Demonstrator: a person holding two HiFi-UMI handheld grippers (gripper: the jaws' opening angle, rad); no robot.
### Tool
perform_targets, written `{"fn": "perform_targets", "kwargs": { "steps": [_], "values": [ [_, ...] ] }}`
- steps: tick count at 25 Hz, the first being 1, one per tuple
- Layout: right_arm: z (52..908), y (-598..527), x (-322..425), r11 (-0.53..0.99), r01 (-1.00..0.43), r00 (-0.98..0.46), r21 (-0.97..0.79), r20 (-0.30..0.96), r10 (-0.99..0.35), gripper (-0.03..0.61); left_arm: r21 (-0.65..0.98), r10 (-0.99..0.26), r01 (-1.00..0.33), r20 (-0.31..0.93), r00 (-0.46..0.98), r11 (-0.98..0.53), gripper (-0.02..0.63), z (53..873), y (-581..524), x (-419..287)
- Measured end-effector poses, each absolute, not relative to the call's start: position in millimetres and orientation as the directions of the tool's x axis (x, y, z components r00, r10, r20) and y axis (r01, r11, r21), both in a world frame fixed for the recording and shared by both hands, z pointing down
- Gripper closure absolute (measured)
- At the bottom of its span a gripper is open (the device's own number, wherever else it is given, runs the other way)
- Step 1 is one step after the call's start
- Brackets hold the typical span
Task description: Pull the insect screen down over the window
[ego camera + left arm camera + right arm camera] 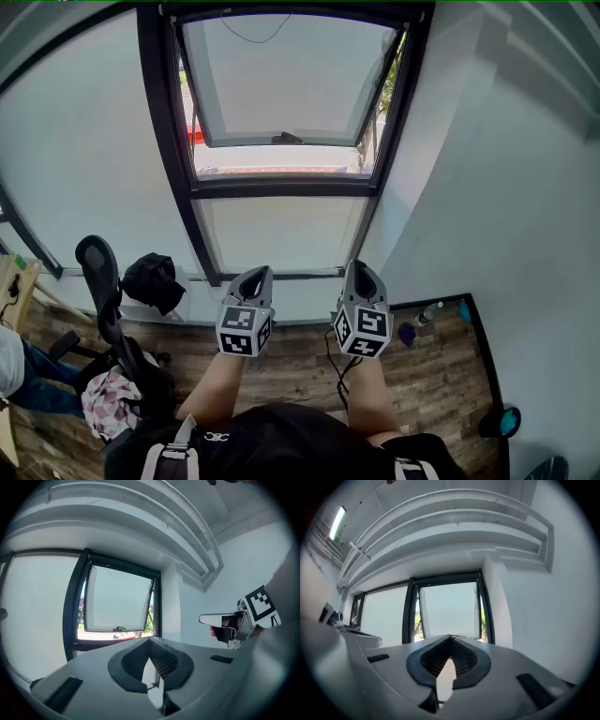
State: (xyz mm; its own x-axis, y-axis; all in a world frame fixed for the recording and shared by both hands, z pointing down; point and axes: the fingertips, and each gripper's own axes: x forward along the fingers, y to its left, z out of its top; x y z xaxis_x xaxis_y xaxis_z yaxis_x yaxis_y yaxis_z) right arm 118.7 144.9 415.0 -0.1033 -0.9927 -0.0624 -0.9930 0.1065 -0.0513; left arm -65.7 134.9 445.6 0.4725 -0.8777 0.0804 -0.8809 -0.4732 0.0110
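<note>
Insect screen isn't down yet. I can't make it out and guess it's rolled up at the head of the window [281, 186], dead ahead, with the upper sash [286, 80] tilted open. Left gripper [257, 272] and right gripper [360, 266] are both fully closed, empty, level and side by side, well short of the window. Step 1 is in hand: the approach. Next I need to raise both, find the screen's pull up top, and open 1 gripper to take it.
</note>
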Motion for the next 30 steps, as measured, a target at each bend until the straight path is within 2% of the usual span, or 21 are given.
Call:
{"fn": "perform_targets", "kwargs": {
  "steps": [12,30],
  "values": [
    [416.3,147.5,129.0,0.125,-0.99,-0.12,-0.068,-0.075,-0.99,0.575,0.002,-0.874,-0.878,0.089,0.477,-0.479,0.614,443.1,137.8,-44.5],
    [434.0,142.4,172.6,0.207,-0.978,-0.207,0.009,-0.042,-0.977,0.575,-0.019,-0.893,-0.896,0.091,0.44,-0.444,0.614,461.1,138.3,12.0]
  ]
}}
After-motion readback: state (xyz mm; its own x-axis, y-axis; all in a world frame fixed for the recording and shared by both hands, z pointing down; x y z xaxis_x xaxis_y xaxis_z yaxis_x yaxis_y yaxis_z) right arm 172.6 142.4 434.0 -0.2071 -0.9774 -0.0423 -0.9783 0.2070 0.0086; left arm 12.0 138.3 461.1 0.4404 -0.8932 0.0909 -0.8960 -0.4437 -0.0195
